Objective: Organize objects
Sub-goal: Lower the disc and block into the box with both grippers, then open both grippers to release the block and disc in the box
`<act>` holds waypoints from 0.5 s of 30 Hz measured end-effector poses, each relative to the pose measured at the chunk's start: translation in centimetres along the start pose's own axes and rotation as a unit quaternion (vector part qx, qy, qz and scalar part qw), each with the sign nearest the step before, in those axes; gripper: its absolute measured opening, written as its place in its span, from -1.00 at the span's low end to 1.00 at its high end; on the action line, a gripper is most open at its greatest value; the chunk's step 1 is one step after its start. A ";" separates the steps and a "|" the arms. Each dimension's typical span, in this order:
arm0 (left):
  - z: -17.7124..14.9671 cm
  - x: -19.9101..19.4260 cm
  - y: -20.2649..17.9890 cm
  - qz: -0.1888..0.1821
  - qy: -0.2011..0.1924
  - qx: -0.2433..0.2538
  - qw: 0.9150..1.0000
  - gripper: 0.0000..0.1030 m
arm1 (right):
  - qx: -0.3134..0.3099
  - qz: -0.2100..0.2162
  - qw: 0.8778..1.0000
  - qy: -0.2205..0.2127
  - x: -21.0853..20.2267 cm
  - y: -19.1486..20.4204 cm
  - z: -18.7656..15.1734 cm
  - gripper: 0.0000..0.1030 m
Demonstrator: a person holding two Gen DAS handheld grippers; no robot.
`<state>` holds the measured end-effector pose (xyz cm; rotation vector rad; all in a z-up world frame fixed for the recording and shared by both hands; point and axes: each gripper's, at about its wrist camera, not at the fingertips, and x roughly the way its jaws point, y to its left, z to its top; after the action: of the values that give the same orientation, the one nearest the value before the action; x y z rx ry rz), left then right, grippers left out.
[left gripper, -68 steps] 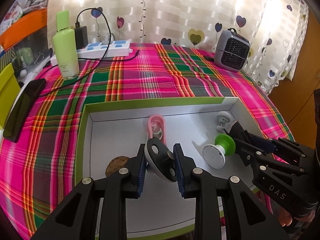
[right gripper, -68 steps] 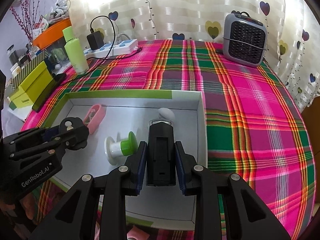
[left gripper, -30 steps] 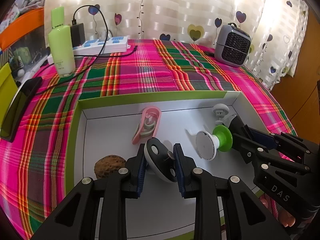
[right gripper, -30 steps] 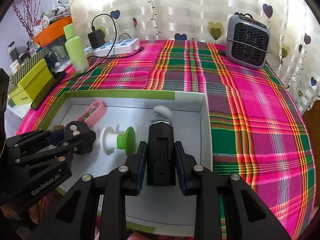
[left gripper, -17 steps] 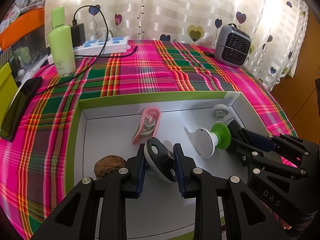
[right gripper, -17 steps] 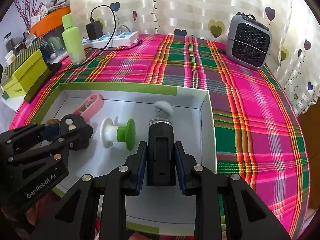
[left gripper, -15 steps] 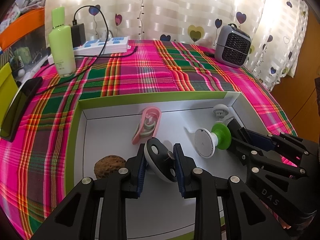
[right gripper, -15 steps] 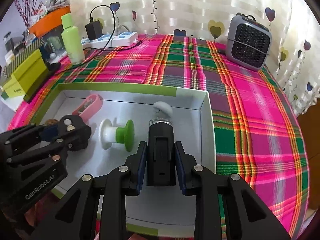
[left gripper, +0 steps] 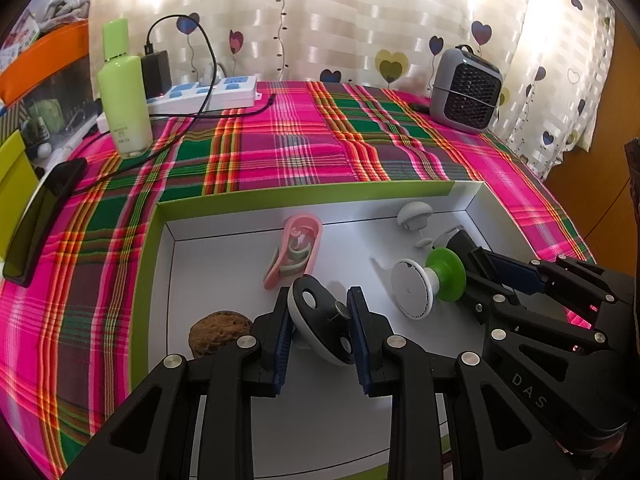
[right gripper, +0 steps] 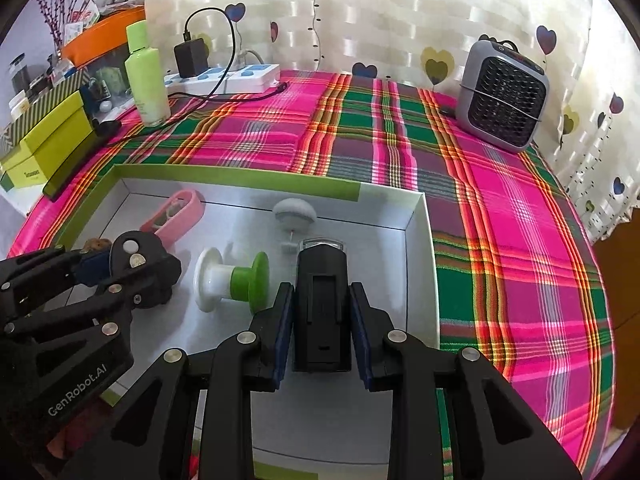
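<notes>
Both loads hang over the white, green-rimmed cardboard tray (left gripper: 304, 194), the left gripper (left gripper: 320, 330) clamped on a black-and-white oval disc (left gripper: 320, 320) at lower centre and the right gripper (right gripper: 322, 320) on a black rectangular device (right gripper: 322, 300), so setting down seems in hand, and next each needs a bare spot clear of the green-and-white spool (right gripper: 232, 276).

White letters reading "DAS" are printed on the black body of the right gripper (left gripper: 472, 276), as seen from the left wrist view. White letters reading "GenRobot.AI" are printed on the black body of the left gripper (right gripper: 132, 264), as seen from the right wrist view. A yellow-green box (right gripper: 48, 144) at the left edge carries a small dark word on its side, too small to read. The pale green bottle (left gripper: 124, 88) has small print near its base, also unreadable.
</notes>
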<state>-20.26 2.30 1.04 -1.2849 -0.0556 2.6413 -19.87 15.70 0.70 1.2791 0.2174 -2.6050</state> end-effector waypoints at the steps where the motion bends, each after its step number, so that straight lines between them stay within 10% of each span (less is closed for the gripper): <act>1: 0.1 0.0 0.1 0.000 0.000 0.000 1.000 -0.51 | -0.001 0.000 1.000 -0.001 0.0 0.0 0.0 -0.45; 15: 0.1 0.0 0.0 0.001 0.000 0.001 1.000 -0.51 | -0.005 0.001 1.000 -0.004 0.1 0.1 0.0 -0.45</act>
<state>-20.32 2.28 1.07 -1.2836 -0.0530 2.6425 -19.84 15.60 0.64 1.2640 0.2282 -2.6033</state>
